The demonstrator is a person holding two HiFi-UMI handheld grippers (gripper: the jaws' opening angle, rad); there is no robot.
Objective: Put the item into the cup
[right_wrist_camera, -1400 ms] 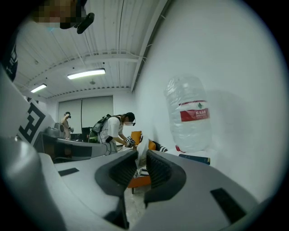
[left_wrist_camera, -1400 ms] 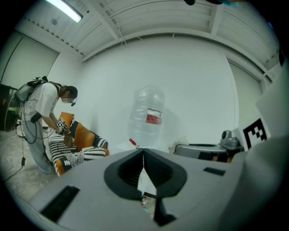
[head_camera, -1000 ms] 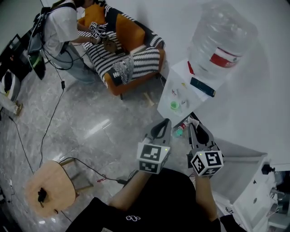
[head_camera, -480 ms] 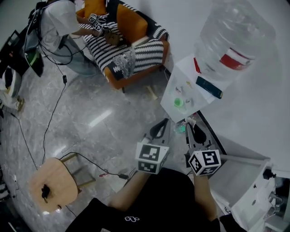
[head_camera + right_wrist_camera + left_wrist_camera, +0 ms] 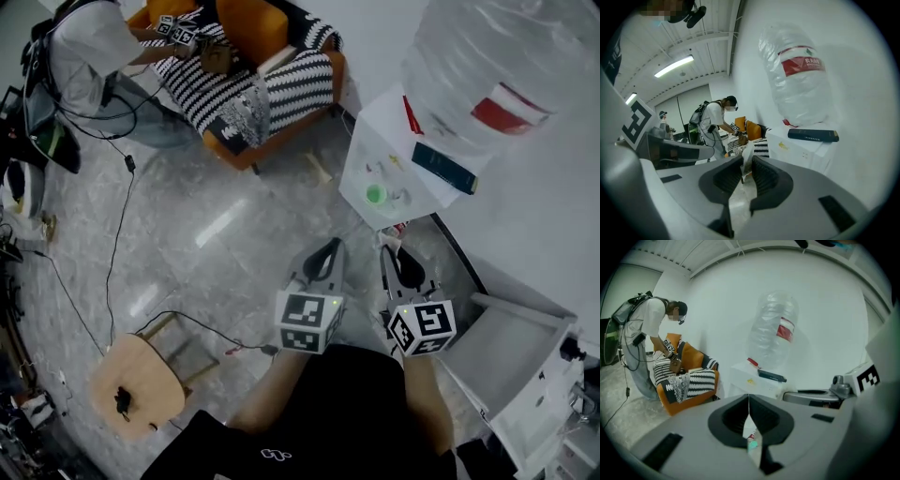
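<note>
In the head view my left gripper (image 5: 323, 255) and right gripper (image 5: 395, 257) are held side by side over the grey floor, just short of a white water dispenser (image 5: 375, 155). A small green round thing (image 5: 375, 195), perhaps a cup, sits on the dispenser's top. The left gripper (image 5: 749, 401) is shut, its jaws meeting in a line with nothing between them. The right gripper (image 5: 746, 161) is shut on a thin white item (image 5: 747, 157) that sticks up between its jaws. What the item is I cannot tell.
A big clear water bottle (image 5: 497, 66) stands on the dispenser beside a dark flat box (image 5: 444, 167). A white cabinet (image 5: 511, 352) is at the right. A wooden stool (image 5: 136, 389) and cables lie to the left. Far off, a person (image 5: 89, 47) bends over an orange striped sofa (image 5: 248, 66).
The dispenser, sofa and stool have shifted in the head view as the head moved. Both grippers stay side by side, slightly lower in the frame, with their jaws unchanged.
</note>
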